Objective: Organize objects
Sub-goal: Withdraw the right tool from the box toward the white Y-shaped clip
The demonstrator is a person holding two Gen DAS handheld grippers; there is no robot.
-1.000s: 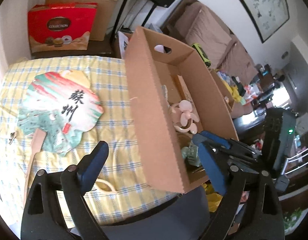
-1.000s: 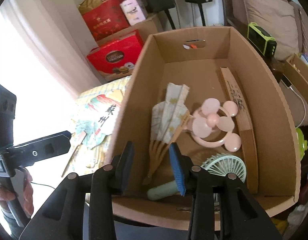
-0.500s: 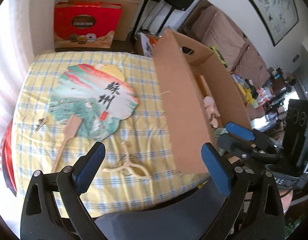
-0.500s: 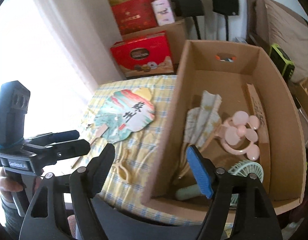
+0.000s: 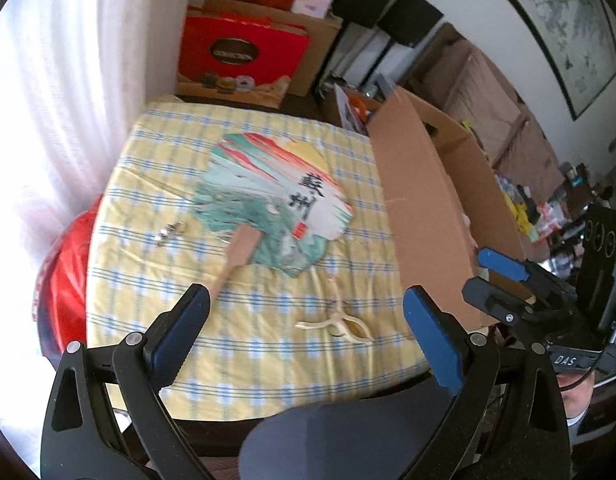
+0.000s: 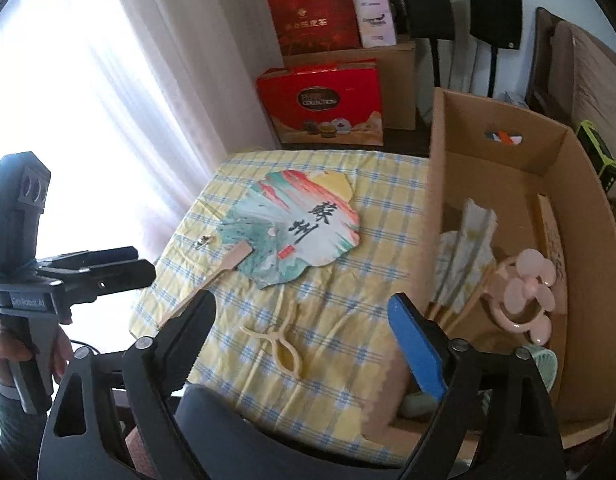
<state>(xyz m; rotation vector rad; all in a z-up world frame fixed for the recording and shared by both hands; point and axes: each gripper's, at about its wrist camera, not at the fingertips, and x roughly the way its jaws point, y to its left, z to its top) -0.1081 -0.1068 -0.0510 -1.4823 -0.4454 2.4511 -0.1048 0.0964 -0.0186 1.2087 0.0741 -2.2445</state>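
A: Left wrist view first. What've we got?
B: Left gripper (image 5: pixel 304 320) above the near edge of the table w/ yellow checked cloth (image 5: pixel 156 216), jaws spread wide, nothing between them. Painted paddle fan (image 5: pixel 274 200) lies flat mid-cloth, wooden handle pointing toward the camera. Cream Y-shaped piece (image 5: pixel 337 320) on the cloth just past the fingers, nearer the right one. Small metal clip (image 5: pixel 170 233) left of the fan.
A: And the box?
B: Cardboard box (image 5: pixel 423 216) on the table's right side, only its outer wall shows well from here. Right gripper (image 5: pixel 491 280) is at the box's near corner; can't tell its jaws from this angle.
A: Right wrist view?
B: Right gripper (image 6: pixel 304 320) jaws wide apart too, empty, over the near table edge beside the box (image 6: pixel 579 240). Paddle fan (image 6: pixel 296 226) and Y piece (image 6: pixel 286 344) on the cloth ahead. Inside the box: folded paper fan (image 6: pixel 467 248), pink handheld fan (image 6: pixel 527 292), mint fan (image 6: pixel 541 364) at the near end, long wooden strip (image 6: pixel 549 224) along the right wall. Left gripper (image 6: pixel 142 264) out at the left, held in a hand (image 6: pixel 0 344), fingers seen side-on. Red gift box (image 6: pixel 321 100) behind the table
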